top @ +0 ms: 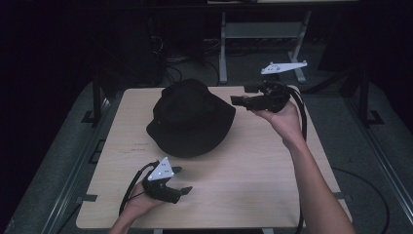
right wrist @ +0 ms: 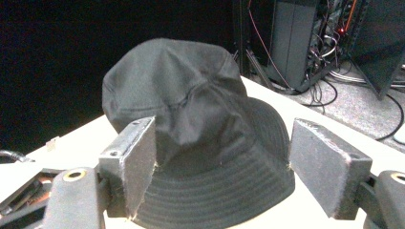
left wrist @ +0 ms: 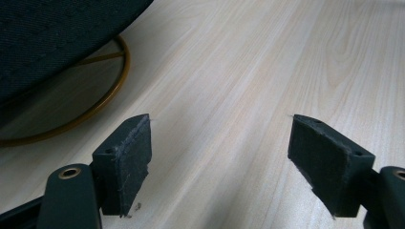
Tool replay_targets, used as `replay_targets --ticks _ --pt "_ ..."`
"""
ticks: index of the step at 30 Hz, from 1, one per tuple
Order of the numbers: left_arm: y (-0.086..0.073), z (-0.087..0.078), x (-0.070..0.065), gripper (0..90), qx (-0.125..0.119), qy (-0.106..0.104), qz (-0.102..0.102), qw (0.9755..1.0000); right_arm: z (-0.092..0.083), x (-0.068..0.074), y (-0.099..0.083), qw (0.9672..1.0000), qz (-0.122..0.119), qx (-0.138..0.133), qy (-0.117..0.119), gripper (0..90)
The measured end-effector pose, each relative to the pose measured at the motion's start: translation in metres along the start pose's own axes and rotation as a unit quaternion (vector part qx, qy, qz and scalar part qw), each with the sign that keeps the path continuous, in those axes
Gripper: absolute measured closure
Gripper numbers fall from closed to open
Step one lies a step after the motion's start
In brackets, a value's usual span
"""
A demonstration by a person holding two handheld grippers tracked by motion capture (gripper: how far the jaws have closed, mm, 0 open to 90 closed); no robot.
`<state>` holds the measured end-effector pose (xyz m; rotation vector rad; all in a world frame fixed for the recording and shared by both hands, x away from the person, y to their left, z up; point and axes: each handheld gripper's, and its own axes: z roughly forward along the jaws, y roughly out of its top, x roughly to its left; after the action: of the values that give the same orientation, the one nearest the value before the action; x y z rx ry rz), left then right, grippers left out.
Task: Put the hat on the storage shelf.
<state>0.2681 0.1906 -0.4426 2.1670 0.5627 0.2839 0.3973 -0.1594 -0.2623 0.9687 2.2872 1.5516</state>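
Right tool (right wrist: 222, 167) facing hat (right wrist: 191, 124), seemingly apart

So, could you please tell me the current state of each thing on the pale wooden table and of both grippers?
Black fabric bucket hat: crown up, brim partly on a brass-coloured metal ring.
Left gripper: open, holding nothing, low over the table.
Right gripper: open, holding nothing, facing the hat's brim.

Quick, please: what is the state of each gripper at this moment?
Left gripper: open, holding nothing, jaws over bare table.
Right gripper: open, holding nothing, pointed at the black hat.
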Motion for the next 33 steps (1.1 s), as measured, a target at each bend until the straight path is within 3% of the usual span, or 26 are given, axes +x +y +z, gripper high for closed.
replay_targets --ticks 10,24,33 --pt "0.001 -0.001 0.001 22.3 0.004 0.001 0.008 1.0 -0.013 -0.006 -0.02 0.9999 0.015 0.003 -0.007 23.5" --pt "0.0 -0.001 0.001 21.9 0.001 0.003 0.001 1.0 -0.037 -0.011 -0.046 0.9995 0.024 -0.004 -0.022 19.2" --pt "0.0 -0.001 0.001 21.8 0.001 0.003 0.0 1.0 -0.051 -0.014 -0.073 0.9986 0.042 -0.003 -0.032 18.3"
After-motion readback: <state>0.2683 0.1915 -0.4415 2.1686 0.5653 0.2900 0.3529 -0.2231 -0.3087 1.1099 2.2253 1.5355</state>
